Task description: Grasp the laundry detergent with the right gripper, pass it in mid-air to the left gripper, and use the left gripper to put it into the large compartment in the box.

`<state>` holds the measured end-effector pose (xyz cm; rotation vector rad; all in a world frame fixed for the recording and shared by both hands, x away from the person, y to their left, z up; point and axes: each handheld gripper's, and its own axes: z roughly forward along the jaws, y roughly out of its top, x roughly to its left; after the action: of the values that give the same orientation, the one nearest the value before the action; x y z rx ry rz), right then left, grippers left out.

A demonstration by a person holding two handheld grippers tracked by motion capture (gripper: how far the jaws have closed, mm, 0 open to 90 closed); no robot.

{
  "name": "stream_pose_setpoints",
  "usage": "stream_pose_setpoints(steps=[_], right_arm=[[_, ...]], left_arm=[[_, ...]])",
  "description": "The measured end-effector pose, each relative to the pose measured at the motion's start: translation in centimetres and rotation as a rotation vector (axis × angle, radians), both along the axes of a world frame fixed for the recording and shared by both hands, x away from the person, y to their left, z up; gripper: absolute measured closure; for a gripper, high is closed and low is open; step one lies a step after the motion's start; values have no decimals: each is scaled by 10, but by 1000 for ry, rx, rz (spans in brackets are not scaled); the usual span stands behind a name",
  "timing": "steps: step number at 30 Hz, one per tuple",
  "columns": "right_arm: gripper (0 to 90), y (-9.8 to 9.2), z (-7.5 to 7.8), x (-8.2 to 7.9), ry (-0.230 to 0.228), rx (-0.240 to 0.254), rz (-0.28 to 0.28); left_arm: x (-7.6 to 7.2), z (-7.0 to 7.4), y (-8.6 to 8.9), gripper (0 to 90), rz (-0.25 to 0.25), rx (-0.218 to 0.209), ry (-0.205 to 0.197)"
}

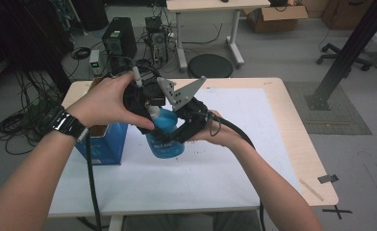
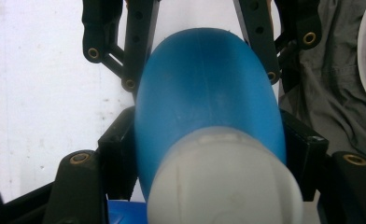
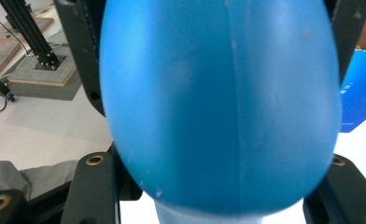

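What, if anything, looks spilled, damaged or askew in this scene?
Nothing stands out. The blue bottle is held above the table between the left gripper and right gripper, white cap on, no spill visible.

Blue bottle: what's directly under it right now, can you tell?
In the high view the blue bottle is held above the white sheet covering the table. Its base seems near or on the sheet; I cannot tell which. The hand-held grippers and hands cover its upper part.
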<state>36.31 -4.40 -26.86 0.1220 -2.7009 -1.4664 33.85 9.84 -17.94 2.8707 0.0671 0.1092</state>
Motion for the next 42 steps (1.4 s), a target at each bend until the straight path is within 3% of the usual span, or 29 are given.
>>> stream_pose_setpoints(steps=[22, 23, 24, 25, 27, 32, 35, 42], right_arm=[[407, -1, -2, 1, 18, -1, 4], [375, -1, -2, 1, 23, 0, 5], [239, -3, -1, 1, 20, 11, -22], [239, -3, -1, 1, 20, 11, -22], [144, -7, -3, 4, 32, 7, -34], [68, -23, -11, 12, 14, -80, -78], [63, -36, -16, 16, 5, -139, -95], [65, -71, -29, 21, -43, -327, -135]], left_arm=[[1, 2, -6, 374, 36, 34, 18], [1, 3, -7, 375, 38, 41, 22], [1, 3, -8, 375, 41, 50, 25], [1, 3, -9, 375, 42, 58, 30], [2, 5, -9, 375, 57, 69, 37], [6, 15, -4, 375, 124, 80, 35], [10, 25, 3, 375, 217, 74, 32], [21, 51, 20, 376, 413, 67, 4]])
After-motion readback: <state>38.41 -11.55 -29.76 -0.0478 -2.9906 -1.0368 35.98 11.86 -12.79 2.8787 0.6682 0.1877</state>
